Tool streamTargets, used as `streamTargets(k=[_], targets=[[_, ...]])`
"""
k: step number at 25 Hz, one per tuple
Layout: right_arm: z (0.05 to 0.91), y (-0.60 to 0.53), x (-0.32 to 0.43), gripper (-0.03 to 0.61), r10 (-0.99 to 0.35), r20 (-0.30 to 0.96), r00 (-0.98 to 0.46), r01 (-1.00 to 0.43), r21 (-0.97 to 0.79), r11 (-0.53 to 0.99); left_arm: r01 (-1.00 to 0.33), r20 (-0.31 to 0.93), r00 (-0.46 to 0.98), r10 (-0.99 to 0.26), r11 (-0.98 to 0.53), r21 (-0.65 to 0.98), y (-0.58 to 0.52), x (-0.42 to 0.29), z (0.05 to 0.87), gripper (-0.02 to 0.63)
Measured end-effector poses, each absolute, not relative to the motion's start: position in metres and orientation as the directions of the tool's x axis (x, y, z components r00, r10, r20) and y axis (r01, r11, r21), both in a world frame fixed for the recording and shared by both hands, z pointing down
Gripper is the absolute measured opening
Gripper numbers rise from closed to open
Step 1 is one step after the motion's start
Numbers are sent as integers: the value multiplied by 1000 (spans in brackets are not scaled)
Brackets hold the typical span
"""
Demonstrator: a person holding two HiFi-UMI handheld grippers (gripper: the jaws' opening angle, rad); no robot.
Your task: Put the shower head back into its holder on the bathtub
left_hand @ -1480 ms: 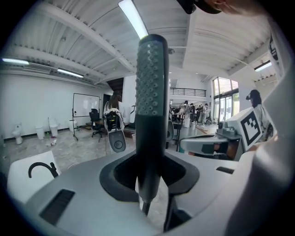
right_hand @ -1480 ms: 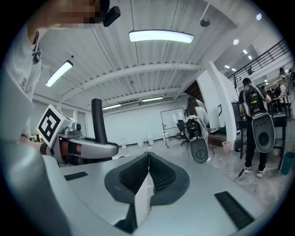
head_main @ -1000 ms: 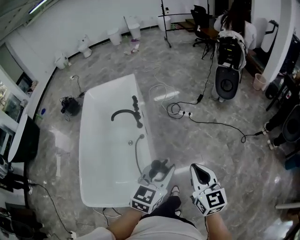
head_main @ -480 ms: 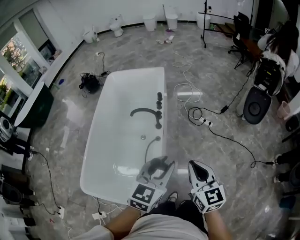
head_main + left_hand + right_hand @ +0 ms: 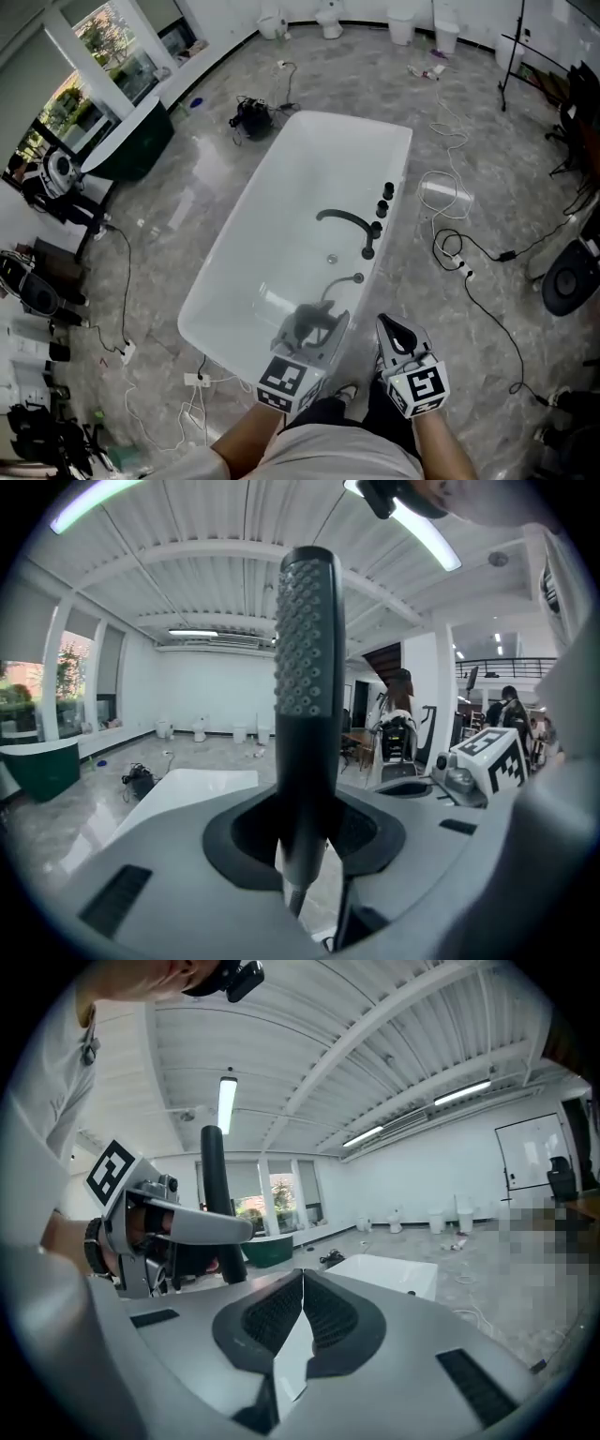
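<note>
A white bathtub (image 5: pixel 281 202) lies diagonally ahead, with a black curved faucet (image 5: pixel 345 220) and black knobs (image 5: pixel 382 199) on its right rim. My left gripper (image 5: pixel 317 330) is shut on the dark, nubbed shower head (image 5: pixel 305 667), which stands upright between the jaws, over the tub's near corner. Its hose (image 5: pixel 330 289) runs from the rim fitting up to the shower head (image 5: pixel 302 323). My right gripper (image 5: pixel 392 330) hangs just right of it, outside the tub. Its jaws are shut and hold nothing (image 5: pixel 300 1283). The right gripper view shows the shower head (image 5: pixel 217 1204) at the left.
Cables and a power strip (image 5: pixel 459 267) trail over the marble floor right of the tub. A black bag (image 5: pixel 251 117) lies past its far end. Toilets (image 5: pixel 330 19) line the back wall. A dark green tub (image 5: pixel 127 141) stands at the left. The person's legs fill the bottom edge.
The view has swung round, so the tub now lies diagonally and nearer the middle. Both grippers keep their place at the bottom of the view, the left still gripping the shower head.
</note>
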State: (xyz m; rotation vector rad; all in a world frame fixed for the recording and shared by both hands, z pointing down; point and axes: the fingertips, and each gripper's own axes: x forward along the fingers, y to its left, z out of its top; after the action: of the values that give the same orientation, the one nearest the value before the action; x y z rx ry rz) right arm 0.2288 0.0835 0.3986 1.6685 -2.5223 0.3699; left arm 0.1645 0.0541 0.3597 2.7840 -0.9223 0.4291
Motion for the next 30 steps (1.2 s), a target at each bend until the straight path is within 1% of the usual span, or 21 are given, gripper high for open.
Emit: streamTargets(k=[7, 14, 20, 30], targets=[[428, 50, 213, 14, -775, 253, -579, -814, -141, 563, -756, 311, 638, -705, -649, 80, 25, 140, 346, 114], [473, 47, 165, 15, -674, 306, -673, -731, -134, 669, -801, 305, 584, -753, -595, 65, 13, 114, 339, 114], [513, 53, 117, 15, -638, 354, -684, -709, -116, 696, -797, 275, 594, -756, -599, 73, 5, 91, 334, 114], [567, 66, 91, 15, -594, 432, -679, -696, -122, 708, -779, 259, 617, -743, -623, 69, -1, 86, 326, 114]])
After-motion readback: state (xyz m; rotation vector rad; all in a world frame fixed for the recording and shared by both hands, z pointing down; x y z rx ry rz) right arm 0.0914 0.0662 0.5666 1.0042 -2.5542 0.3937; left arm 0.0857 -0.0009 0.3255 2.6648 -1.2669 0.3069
